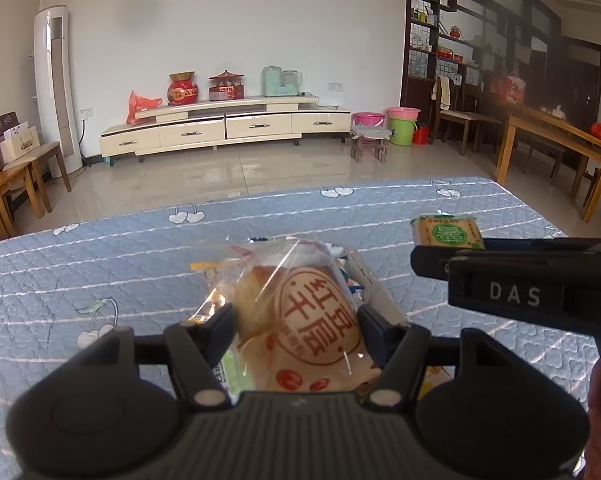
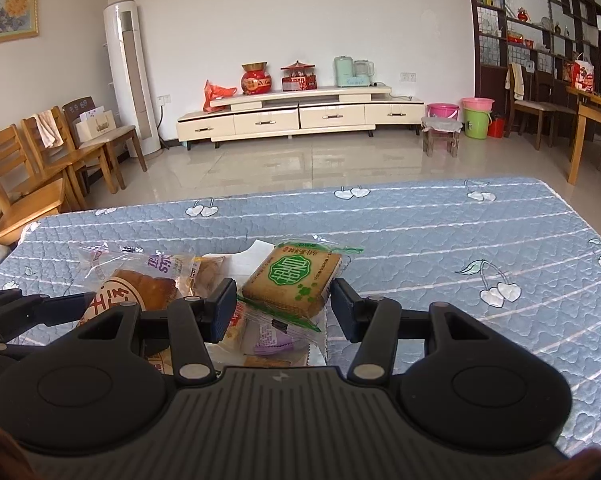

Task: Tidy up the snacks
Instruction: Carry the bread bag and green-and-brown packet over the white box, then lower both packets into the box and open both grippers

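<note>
in the left wrist view, the left gripper is sitting low in the centre of the frame, its two fingers pinching a clear-wrapped bread printed with a red round stamp; the packet is filling the gap between the pads and bulging up toward the middle of the frame. behind it, a white box of other snacks is lying on the blue quilted cover, mostly hidden by the bread.

in the right wrist view, the right gripper is occupying the lower centre, and a square biscuit pack with a green label is sitting between its fingers, tilted, above the pile. the left pad appears to be touching the pack's edge; whether the right pad is pressing on it cannot be told, so the grip is unclear. the same pack is showing at the right of the left wrist view, beyond the dark arm marked "das". a purple-lettered packet is lying left of centre in the pile.
</note>
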`<action>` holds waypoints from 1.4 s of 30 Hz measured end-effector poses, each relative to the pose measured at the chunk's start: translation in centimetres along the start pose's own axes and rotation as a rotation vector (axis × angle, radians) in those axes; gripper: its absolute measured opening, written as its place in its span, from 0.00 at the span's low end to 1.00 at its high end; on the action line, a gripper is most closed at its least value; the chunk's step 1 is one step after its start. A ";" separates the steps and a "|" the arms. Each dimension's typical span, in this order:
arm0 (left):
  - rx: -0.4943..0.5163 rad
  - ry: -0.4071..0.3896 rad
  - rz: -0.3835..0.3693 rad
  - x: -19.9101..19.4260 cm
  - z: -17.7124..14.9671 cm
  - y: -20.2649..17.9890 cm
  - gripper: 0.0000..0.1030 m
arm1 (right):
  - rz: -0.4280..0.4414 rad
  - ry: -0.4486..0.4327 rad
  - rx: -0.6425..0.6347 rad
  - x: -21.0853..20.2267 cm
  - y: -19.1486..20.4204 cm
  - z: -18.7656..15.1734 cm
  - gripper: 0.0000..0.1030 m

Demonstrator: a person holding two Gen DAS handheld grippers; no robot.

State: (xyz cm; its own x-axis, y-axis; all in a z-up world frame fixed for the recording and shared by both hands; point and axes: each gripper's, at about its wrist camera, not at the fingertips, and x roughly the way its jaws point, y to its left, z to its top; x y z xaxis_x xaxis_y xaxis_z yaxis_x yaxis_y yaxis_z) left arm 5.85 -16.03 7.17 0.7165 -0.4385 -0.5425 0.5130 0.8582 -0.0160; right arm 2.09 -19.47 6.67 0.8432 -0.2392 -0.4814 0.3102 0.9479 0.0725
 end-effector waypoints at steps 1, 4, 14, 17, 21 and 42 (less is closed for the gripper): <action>-0.002 0.003 -0.001 0.2 0.0 0.0 0.63 | 0.001 0.004 -0.001 0.1 0.1 0.1 0.63; -0.006 0.013 -0.003 0.8 0.1 0.3 0.63 | 0.005 0.015 -0.002 0.5 0.3 0.2 0.63; -0.006 0.036 -0.021 2.5 0.1 0.0 0.63 | 0.023 0.047 -0.012 1.5 1.0 0.5 0.63; -0.013 0.043 -0.028 3.1 0.2 0.3 0.63 | 0.026 0.054 -0.018 1.9 1.4 0.7 0.63; -0.014 0.051 -0.043 3.8 0.3 0.2 0.63 | 0.034 0.059 -0.021 2.4 1.7 0.9 0.62; -0.040 0.010 -0.026 -3.6 -0.6 -0.8 0.99 | -0.098 -0.124 -0.014 -11.2 0.0 -1.3 1.00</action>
State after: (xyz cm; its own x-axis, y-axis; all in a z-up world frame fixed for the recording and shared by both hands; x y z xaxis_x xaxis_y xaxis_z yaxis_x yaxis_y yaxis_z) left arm 2.59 -14.94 8.59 0.6985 -0.4581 -0.5497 0.5118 0.8567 -0.0636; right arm -7.88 -16.52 10.92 0.8573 -0.3541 -0.3737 0.3882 0.9214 0.0174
